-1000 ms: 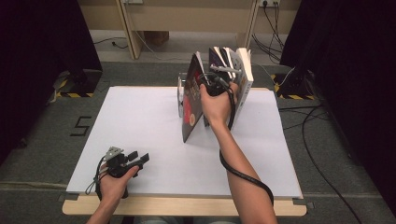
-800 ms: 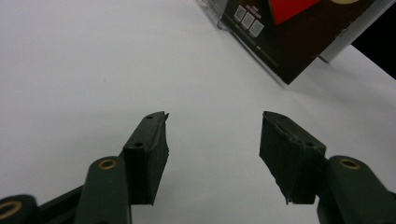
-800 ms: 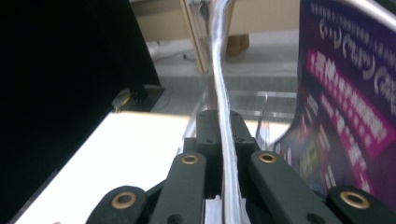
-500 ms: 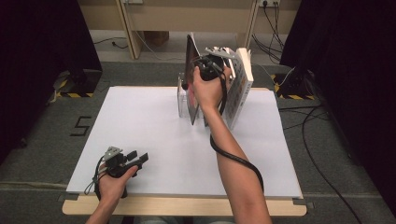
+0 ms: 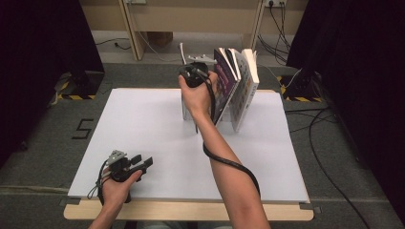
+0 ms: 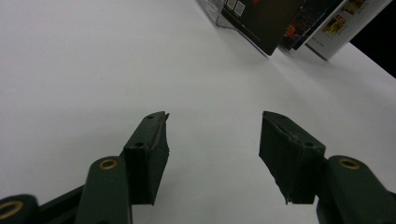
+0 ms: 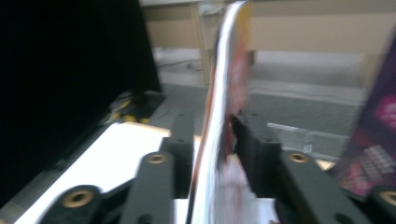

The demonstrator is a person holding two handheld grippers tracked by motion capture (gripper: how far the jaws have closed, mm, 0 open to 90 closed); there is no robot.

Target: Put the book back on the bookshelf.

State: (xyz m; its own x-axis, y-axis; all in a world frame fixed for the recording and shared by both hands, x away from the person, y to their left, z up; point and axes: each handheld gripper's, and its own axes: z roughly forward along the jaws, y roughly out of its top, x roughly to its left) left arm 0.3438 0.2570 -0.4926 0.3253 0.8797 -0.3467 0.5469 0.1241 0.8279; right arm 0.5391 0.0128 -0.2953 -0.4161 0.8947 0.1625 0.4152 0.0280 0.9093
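Right gripper (image 7: 212,135), jaws just opening around a thin book (image 7: 219,116) stood upright at the clear book stand (image 5: 187,112) beside two leaning books (image 5: 239,83), seems nearly done placing it; left gripper (image 5: 138,163) rests open, empty.

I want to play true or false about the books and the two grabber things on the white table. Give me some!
1. The left gripper holds a book. False: its jaws are open over the bare white table.
2. A thin book stands between the right gripper's jaws. True; those jaws have just been opening.
3. The books lie flat in a pile. False: they stand on edge, leaning, at the table's far side.
4. The left gripper rests near the table's near edge. True.
5. The right gripper is up by the books. True.
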